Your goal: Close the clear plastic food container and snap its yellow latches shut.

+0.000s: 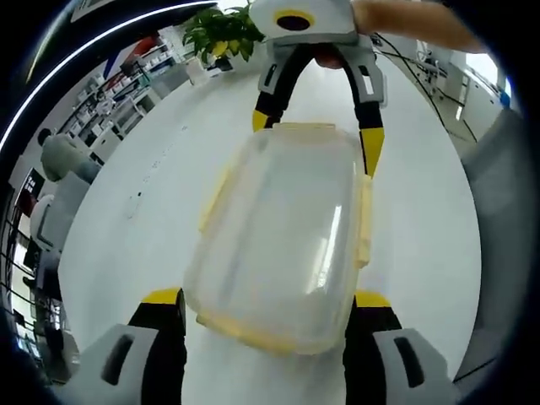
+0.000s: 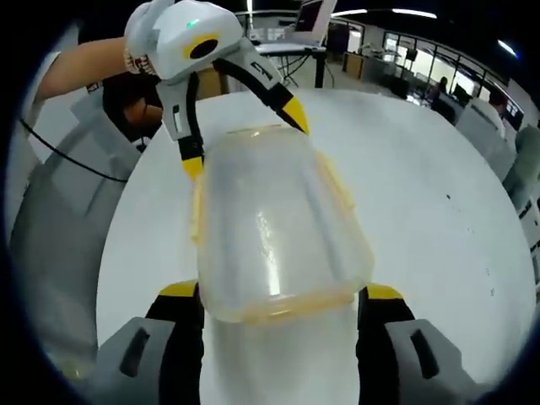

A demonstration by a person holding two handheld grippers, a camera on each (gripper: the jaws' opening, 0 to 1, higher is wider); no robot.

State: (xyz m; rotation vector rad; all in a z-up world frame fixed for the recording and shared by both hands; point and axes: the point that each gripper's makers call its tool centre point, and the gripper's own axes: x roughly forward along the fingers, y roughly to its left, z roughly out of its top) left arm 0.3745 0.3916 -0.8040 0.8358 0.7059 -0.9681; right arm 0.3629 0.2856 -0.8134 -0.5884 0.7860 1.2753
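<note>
The clear plastic food container (image 1: 283,240) sits on the white table (image 1: 152,194) between both pairs of tongs. In the left gripper view, the left tongs (image 1: 266,314) stand wide, their yellow tips flanking the container's near short end, while the right tongs (image 1: 316,135) straddle the far end. The right gripper view mirrors this: the right tongs (image 2: 283,304) spread wide around the near end, the left tongs (image 2: 245,135) at the far end. The lid lies on top; nothing shows inside. Yellow latches (image 1: 364,221) line the edges. Its long axis runs from one pair of tongs to the other.
</note>
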